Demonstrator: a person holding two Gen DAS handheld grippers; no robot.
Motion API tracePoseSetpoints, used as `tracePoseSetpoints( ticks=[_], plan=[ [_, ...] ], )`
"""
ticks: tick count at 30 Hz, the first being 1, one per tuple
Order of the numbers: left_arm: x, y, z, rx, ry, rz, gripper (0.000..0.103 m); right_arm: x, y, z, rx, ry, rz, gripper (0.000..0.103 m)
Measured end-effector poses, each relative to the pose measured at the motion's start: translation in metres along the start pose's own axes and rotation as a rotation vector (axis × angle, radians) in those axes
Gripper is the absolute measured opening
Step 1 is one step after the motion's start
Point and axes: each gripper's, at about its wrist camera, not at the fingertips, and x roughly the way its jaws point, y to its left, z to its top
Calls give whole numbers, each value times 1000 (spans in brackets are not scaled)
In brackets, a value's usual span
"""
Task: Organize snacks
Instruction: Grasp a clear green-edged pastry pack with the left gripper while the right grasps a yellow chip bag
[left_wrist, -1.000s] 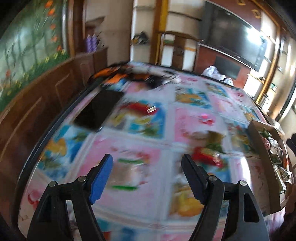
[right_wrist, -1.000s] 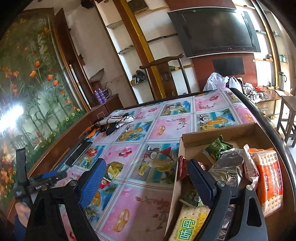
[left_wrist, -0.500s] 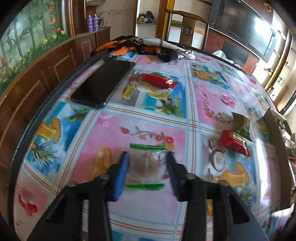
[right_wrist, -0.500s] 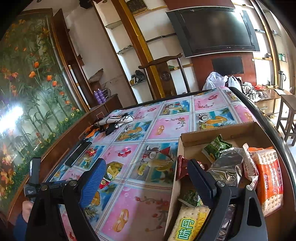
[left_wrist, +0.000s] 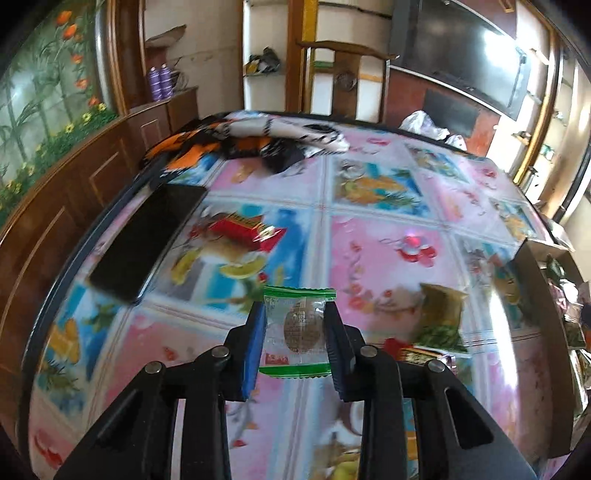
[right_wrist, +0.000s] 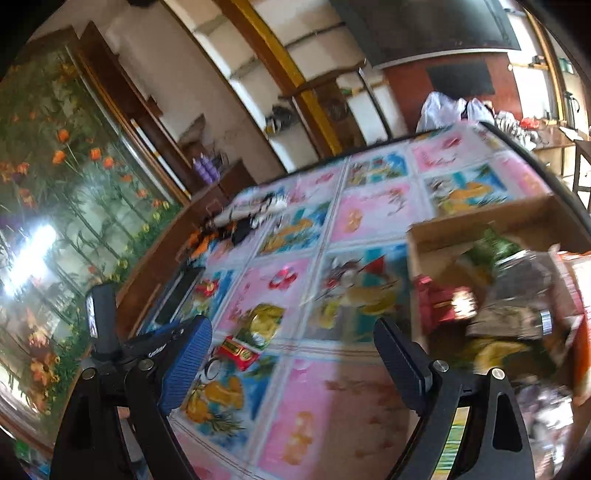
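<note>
My left gripper is shut on a clear snack packet with green ends, held a little above the patterned tablecloth. A red packet lies further up the table, and a yellow-green packet lies to the right with another red packet beside it. In the right wrist view my right gripper is open over the cloth with nothing between its fingers. Ahead of it lie the yellow-green packet and a red packet. The cardboard box at right holds several snack packs.
A black phone lies near the table's left edge. Crumpled orange, black and white cloth sits at the far end. Behind the table stands a wooden chair. Wood panelling runs along the left side.
The left gripper closed on the clear green-ended packet and lifted it, moving toward the right. The right gripper tilted and shifted left, away from over the box; it stays open.
</note>
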Motion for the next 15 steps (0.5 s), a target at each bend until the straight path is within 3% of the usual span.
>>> tracePoseSetpoints(
  ticks=[6, 11, 15],
  plan=[
    [-7, 12, 2, -10, -33, -16, 30, 77, 33, -3, 11, 173, -61, 92],
    [-13, 31, 7, -69, -55, -31, 30, 120, 50, -1, 3, 228, -138, 85],
    [-12, 50, 10, -137, -38, -82, 30, 145, 60, -3, -43, 276, -241, 69]
  ],
)
